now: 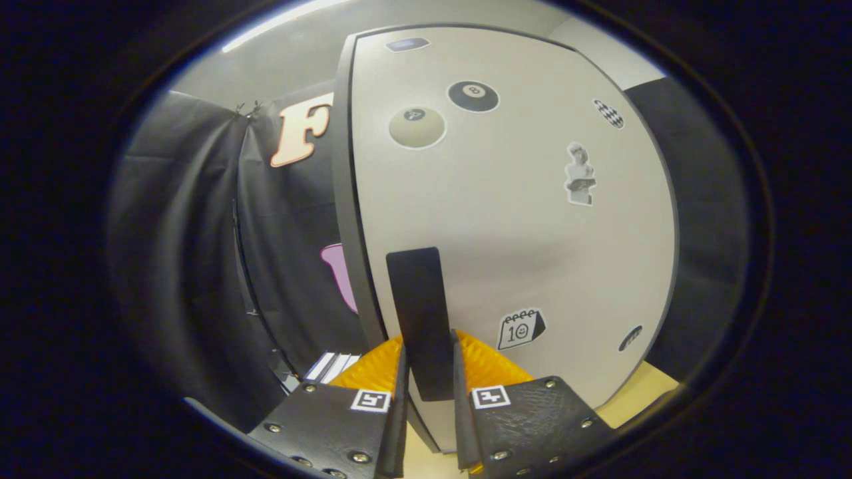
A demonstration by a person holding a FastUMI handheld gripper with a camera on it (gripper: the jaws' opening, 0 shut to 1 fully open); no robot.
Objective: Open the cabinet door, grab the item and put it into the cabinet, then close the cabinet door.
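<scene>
The gripper is closing narrowly around the black handle of the cabinet door, a finger lying along each side of it; whether both are pressing cannot be told. The handle is standing upright, its long axis running up and away from the fingers, near the door's left edge. The door is appearing shut, pale and flat, carrying stickers. The item to be stored is not identifiable here. A light wooden surface is lying below; black cloth is hanging behind.
</scene>
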